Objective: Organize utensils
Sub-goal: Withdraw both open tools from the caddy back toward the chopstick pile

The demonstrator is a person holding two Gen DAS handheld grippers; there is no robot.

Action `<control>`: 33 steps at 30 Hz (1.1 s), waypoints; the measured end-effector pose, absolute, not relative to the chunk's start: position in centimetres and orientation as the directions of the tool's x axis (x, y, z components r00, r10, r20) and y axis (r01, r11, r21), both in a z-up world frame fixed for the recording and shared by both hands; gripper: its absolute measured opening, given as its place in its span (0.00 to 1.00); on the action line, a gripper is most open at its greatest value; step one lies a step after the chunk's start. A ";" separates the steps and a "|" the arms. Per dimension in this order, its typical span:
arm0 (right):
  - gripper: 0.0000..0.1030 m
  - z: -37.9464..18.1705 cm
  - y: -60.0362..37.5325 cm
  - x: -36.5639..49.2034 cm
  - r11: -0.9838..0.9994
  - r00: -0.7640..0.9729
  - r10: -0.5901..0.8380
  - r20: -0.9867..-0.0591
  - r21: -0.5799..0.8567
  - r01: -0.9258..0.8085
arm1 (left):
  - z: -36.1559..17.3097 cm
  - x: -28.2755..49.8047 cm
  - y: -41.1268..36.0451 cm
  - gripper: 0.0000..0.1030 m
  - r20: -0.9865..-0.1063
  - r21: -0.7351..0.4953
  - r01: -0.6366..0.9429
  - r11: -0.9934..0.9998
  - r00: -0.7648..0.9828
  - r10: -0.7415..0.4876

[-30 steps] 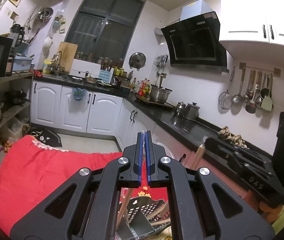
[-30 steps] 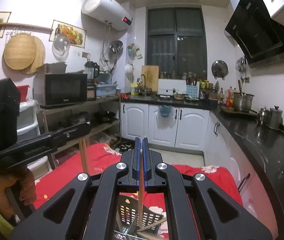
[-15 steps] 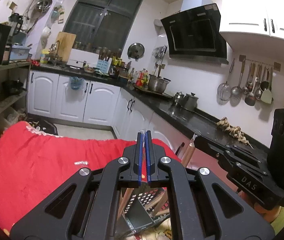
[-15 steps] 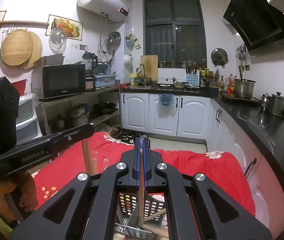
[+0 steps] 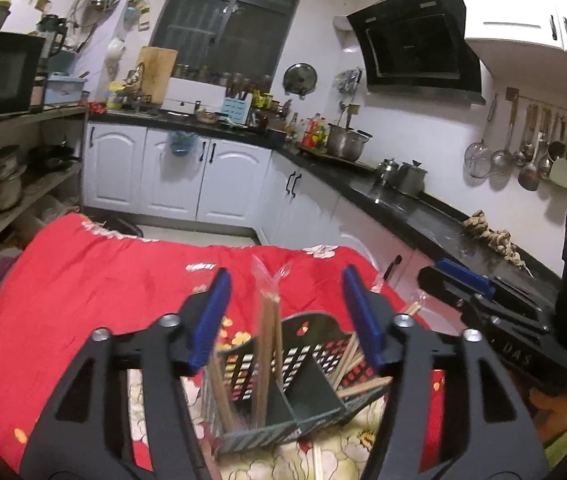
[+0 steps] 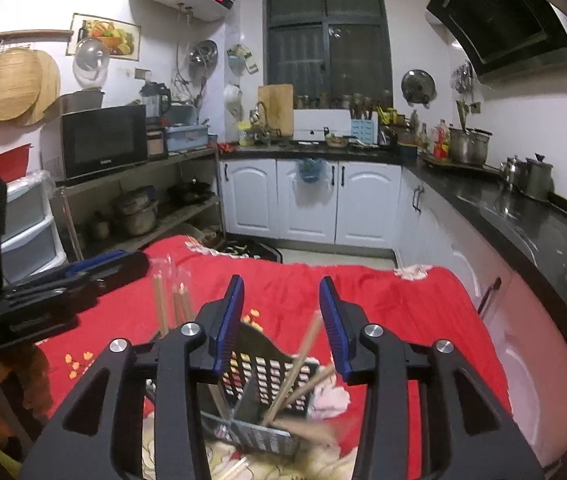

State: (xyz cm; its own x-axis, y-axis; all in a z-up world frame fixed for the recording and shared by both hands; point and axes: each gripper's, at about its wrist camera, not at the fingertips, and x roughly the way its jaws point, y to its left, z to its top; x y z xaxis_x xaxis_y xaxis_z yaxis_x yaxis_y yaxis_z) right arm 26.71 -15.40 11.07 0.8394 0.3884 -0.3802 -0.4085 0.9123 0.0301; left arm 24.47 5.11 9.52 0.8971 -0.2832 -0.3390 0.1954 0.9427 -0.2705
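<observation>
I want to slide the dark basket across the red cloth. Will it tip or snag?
The basket looks like thin perforated plastic, so probably light. Tall chopsticks lean in it, likely making it top-heavy if pushed high. The soft red cloth may bunch and drag.

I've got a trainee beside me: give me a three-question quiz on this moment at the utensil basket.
1. True or false: the left gripper is clamped on the wrapped chopsticks.
2. What covers the table under the utensil basket? A) a blue towel B) a red floral cloth C) bare wood
3. Fill in: a divider splits the basket into ____ compartments.

Key
1. False. Its jaws have just been opening, and the chopsticks stand free between them, in the basket's left compartment.
2. B, the red floral cloth.
3. Two; loose chopsticks lean in the one below the right gripper, whose jaws have also just been opening.
</observation>
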 end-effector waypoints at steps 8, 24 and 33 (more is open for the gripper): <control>0.40 10.2 -17.3 25.8 0.924 0.844 0.359 -0.399 0.023 -0.382 | 8.7 22.2 5.8 0.90 -0.325 -0.261 0.172 0.950 0.911 -0.254; 0.45 8.8 -19.2 22.3 0.917 0.832 0.374 -0.410 0.026 -0.399 | 7.5 19.3 5.0 0.90 -0.351 -0.236 0.171 0.957 0.903 -0.248; 0.45 7.5 -19.0 20.2 0.909 0.817 0.379 -0.435 0.008 -0.417 | 6.1 18.2 4.7 0.90 -0.384 -0.243 0.171 0.955 0.887 -0.257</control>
